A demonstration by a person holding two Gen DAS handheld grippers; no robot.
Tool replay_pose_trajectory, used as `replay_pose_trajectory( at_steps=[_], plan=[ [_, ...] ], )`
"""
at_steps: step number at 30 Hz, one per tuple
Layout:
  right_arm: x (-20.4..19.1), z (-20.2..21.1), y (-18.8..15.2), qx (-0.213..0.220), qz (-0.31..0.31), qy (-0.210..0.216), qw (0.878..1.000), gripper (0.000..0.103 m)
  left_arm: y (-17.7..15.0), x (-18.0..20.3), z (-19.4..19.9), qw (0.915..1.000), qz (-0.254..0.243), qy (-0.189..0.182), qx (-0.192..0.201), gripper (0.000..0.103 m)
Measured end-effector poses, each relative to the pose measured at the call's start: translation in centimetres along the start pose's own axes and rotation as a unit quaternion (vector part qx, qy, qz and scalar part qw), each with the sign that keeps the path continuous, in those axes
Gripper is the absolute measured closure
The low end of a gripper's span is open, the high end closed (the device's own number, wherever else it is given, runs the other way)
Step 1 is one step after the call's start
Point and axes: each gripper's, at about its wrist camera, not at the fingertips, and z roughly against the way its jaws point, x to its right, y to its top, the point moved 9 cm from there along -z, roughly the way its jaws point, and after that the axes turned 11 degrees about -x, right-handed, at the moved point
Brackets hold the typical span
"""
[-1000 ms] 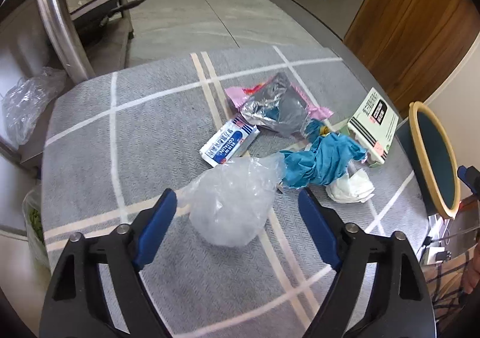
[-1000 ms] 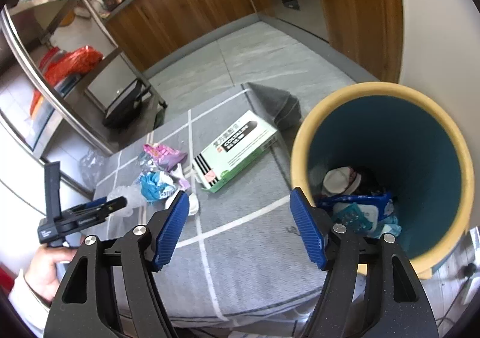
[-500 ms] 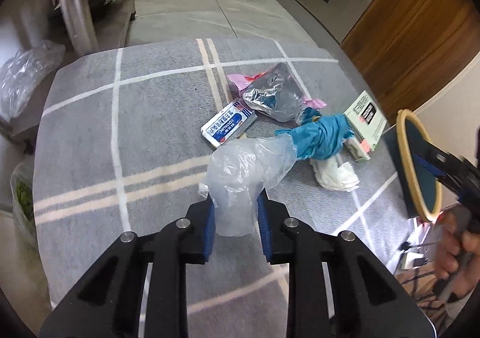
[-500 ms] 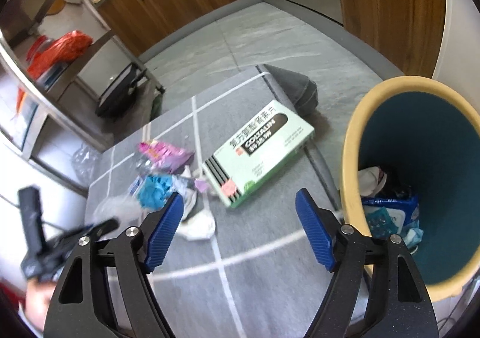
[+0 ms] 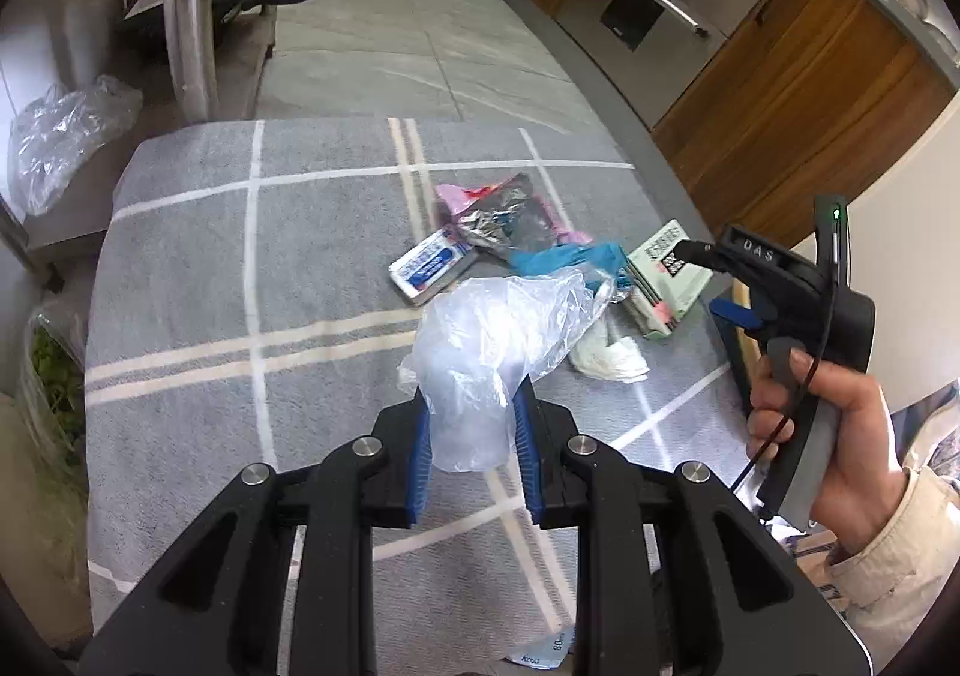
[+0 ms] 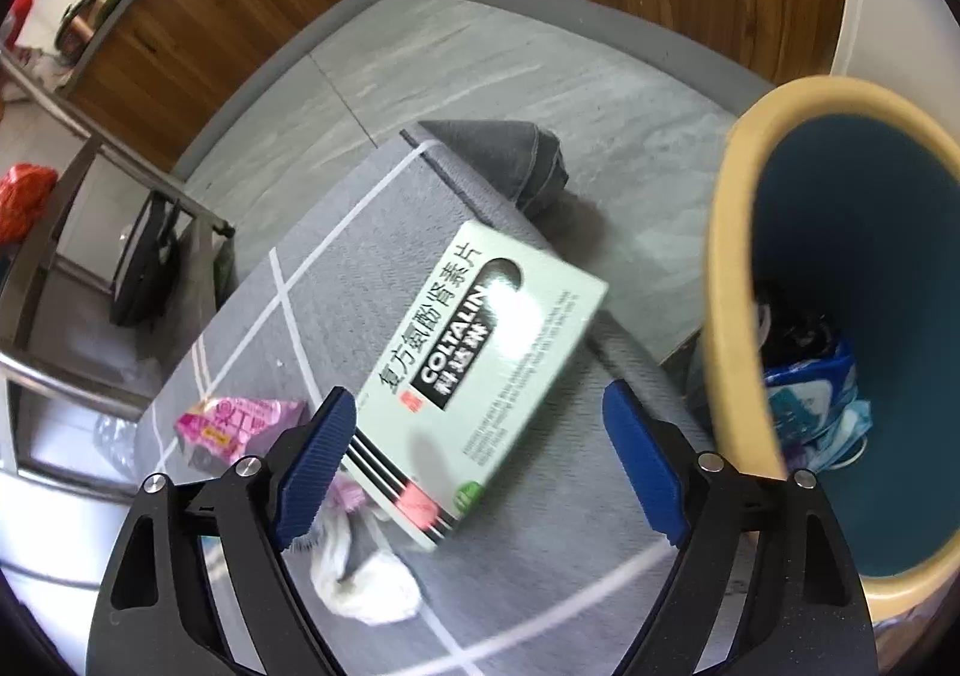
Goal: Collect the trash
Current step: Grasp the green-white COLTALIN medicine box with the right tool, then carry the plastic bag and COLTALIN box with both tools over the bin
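Left gripper (image 5: 471, 439) pinches the clear plastic bag (image 5: 501, 343), flimsy and weightless, just above the grey checked cloth (image 5: 240, 268). Right gripper (image 6: 480, 466), whose jaws have just been opening, hangs empty over the stiff, light green medicine box (image 6: 480, 370), likely best clamped across its narrow width. Beyond stands the bin (image 6: 729, 280).

Left wrist view sits just behind the left gripper (image 5: 471, 436), looks steeply down and forward across the grey checked cloth (image 5: 240, 268) on the bench, wooden cabinets (image 5: 810, 94) at the far side; close range, fisheye bends the edges. Right wrist view sits just behind the right gripper (image 6: 480, 466), also tilted steeply down, nearer the bench corner, the bin (image 6: 738, 316) at its right edge. Both views share the green medicine box (image 5: 666, 280) (image 6: 480, 364), the white tissue wad (image 5: 606, 361) (image 6: 366, 586) and the pink wrapper (image 5: 456, 193) (image 6: 234, 424). Left view also catches the right gripper's handle held in a hand (image 5: 840, 436) at its right edge.
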Motion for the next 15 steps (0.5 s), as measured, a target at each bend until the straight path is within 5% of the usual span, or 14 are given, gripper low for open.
replay_pose_trajectory(
  at_steps=[8,11,15],
  plan=[
    [-1.3,-2.3,1.1,-0.009,-0.026,-0.057,0.998,0.01,1.1,-0.5,0.6,0.9992,0.024,-0.025,0.019,0.08],
    [-1.9,-3.0,1.0,-0.008,0.003,-0.124,0.992,0.01,1.7,-0.1,0.9,0.9988,0.022,-0.036,0.026,0.08],
    [-2.5,-3.3,0.2,-0.002,0.054,-0.153,0.987,0.01,1.8,0.0,0.8,0.9984,0.022,-0.044,0.027,0.08]
  ],
)
